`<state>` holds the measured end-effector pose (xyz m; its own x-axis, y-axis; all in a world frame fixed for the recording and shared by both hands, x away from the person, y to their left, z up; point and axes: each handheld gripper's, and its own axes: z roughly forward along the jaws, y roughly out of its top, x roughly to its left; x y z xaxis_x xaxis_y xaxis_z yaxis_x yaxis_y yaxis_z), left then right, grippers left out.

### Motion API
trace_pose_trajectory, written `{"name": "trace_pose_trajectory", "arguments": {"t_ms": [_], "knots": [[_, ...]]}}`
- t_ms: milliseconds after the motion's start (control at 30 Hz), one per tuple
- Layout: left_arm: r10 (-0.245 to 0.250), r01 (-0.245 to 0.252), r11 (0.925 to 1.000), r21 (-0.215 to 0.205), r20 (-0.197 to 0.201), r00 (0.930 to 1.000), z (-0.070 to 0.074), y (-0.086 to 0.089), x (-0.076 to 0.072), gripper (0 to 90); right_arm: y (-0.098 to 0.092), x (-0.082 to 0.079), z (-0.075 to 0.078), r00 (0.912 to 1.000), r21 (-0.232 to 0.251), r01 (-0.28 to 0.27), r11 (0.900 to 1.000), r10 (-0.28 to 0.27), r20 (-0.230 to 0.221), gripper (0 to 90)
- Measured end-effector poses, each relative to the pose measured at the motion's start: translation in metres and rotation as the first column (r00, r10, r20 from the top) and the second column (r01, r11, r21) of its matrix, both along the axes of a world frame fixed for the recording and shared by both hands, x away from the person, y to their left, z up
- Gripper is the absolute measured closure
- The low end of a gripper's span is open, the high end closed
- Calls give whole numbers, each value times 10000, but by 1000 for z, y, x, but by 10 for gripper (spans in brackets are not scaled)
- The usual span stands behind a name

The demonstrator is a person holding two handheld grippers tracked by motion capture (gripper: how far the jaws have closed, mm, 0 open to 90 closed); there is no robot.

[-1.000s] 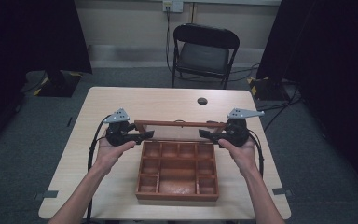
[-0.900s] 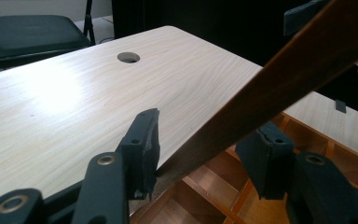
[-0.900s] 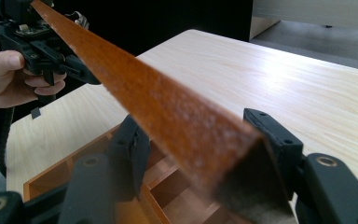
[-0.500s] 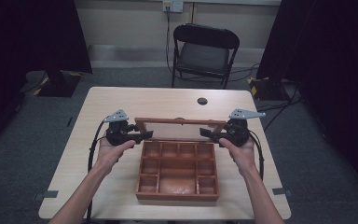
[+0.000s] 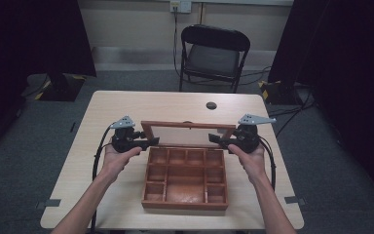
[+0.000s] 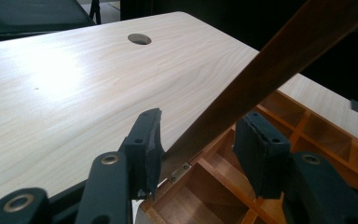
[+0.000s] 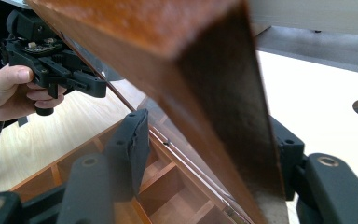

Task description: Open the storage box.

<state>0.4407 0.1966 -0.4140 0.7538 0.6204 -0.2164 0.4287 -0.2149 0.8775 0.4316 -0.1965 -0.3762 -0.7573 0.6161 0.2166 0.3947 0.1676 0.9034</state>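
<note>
A wooden box (image 5: 185, 204) with several compartments sits on the table, its glass-paned lid (image 5: 187, 125) raised on the rear hinges. My left gripper (image 5: 153, 142) holds the lid's left end and my right gripper (image 5: 214, 141) its right end. In the left gripper view the lid (image 6: 261, 79) slants between the jaws of the left gripper (image 6: 198, 135), which have just been closing; one pad meets it low and the other high. In the right gripper view the lid's thick rail (image 7: 191, 70) sits wedged in the right gripper (image 7: 205, 140), above the box (image 7: 158, 186).
The pale wooden table (image 5: 126, 107) has a cable hole (image 5: 211, 105) behind the box. A black folding chair (image 5: 209, 53) stands past the far edge. Dark curtains hang at both sides. The other hand and its gripper (image 7: 51, 60) show across the box.
The lid's free rail has swung a little higher and farther back, showing more of its pane. Both hands have stayed almost where they were.
</note>
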Motion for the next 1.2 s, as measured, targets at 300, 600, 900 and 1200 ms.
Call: {"name": "trace_pose_trajectory", "arguments": {"t_ms": [300, 600, 900, 1200], "knots": [[96, -98, 9998, -145, -142, 9999, -4, 0, 4, 516, -5, 4, -9, 9994, -55, 284, 9996, -285, -198, 418], [349, -349, 9994, -8, -390, 9986, -11, 2, 7, 546, -12, 10, -22, 9969, -192, 534, 9984, -544, -562, 458], [390, -385, 9992, 116, -487, 9980, -16, 1, 9, 548, -10, 12, -27, 9961, -498, 643, 9967, -671, -577, 456], [457, -448, 9988, 198, -503, 9977, -18, 1, 12, 563, -16, 15, -39, 9931, -593, 827, 9948, -872, -790, 487]]}}
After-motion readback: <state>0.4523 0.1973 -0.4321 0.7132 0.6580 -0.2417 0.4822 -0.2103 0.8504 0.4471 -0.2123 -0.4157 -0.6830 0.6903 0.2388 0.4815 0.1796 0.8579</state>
